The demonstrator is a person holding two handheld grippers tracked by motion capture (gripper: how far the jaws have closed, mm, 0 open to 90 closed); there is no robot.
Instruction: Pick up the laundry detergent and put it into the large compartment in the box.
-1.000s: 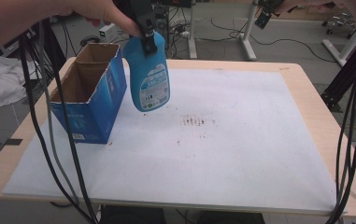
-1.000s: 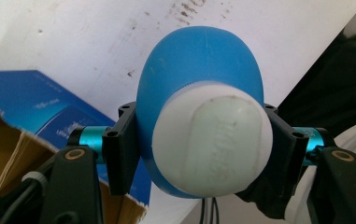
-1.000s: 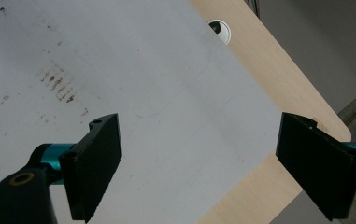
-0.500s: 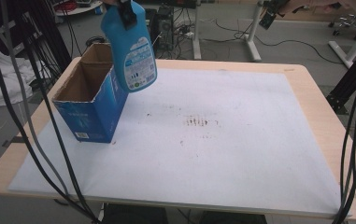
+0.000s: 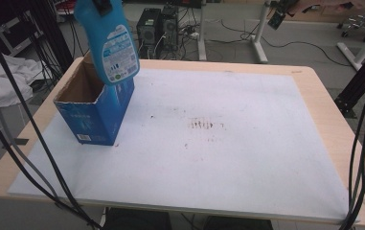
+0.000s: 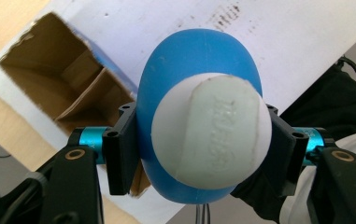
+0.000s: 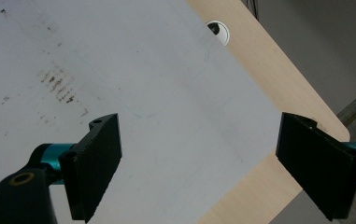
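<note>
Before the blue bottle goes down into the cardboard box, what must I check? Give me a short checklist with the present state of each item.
1. Left gripper shut on the blue bottle, just under its white cap: ok.
2. Bottle hangs above the cardboard box: ok.
3. Box top open, divider inside, compartments free: ok.
4. Bottle lined up with one compartment: cannot tell.
5. Right gripper open, holding nothing, over the white mat, away from the box: ok.

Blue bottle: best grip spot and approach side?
Grip the blue bottle at its narrow top, just under the white cap, coming from above with a jaw on each side. The body flares wide below, so the top end fits the jaws. The left gripper holds it this way, hanging over the cardboard box.
</note>
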